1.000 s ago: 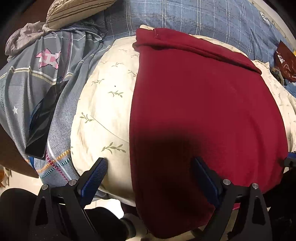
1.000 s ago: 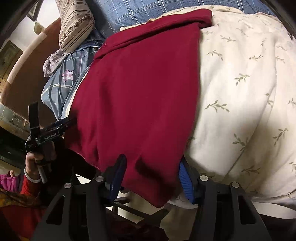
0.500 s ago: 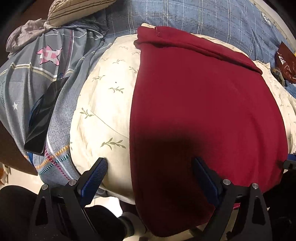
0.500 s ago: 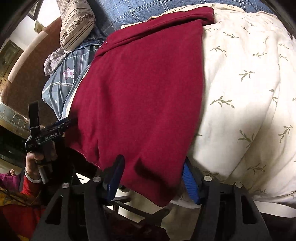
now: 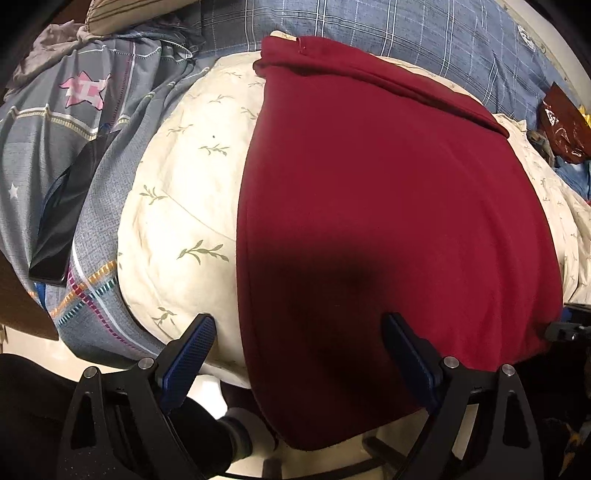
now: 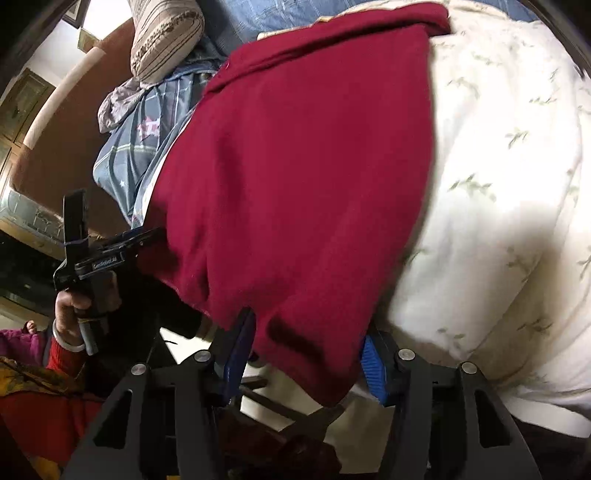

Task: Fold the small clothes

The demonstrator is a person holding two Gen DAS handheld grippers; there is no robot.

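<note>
Left wrist view
Task item: dark red garment (image 5: 388, 206) is lying spread over a cream leaf-print quilt (image 5: 184, 206), filling the centre and 3 o'clock side; its near hem is hanging off the bed edge toward 6 o'clock.
Surroundings: grey patterned bedsheet (image 5: 55, 122) is lying at 9 to 10 o'clock with a black phone (image 5: 62, 218) resting on it; blue plaid cover (image 5: 424, 33) is running along 12 o'clock; a shiny red packet (image 5: 565, 129) is sitting at 2 o'clock.
In the way: the camera's own shadow is darkening the garment's lower middle.
Left gripper (image 5: 299, 350): jaws are standing wide; the blue pad at 7 o'clock is sitting over the quilt edge, the pad at 5 o'clock over the red cloth; the hem is lying between them, not pinched.

Right wrist view
Task item: dark red garment (image 6: 295, 166) is running from 12 down to 6 o'clock; picture is motion-blurred.
Surroundings: cream quilt (image 6: 498, 203) is filling 3 o'clock; striped pillow (image 6: 166, 33) is lying at 11 o'clock; a hand (image 6: 70, 306) with a red sleeve is holding the other gripper at 9 o'clock.
Right gripper (image 6: 306, 354): jaws are at a middling gap and have just been closing; the garment's hanging corner is between the blue pads; whether they are pressing it I cannot tell.
</note>
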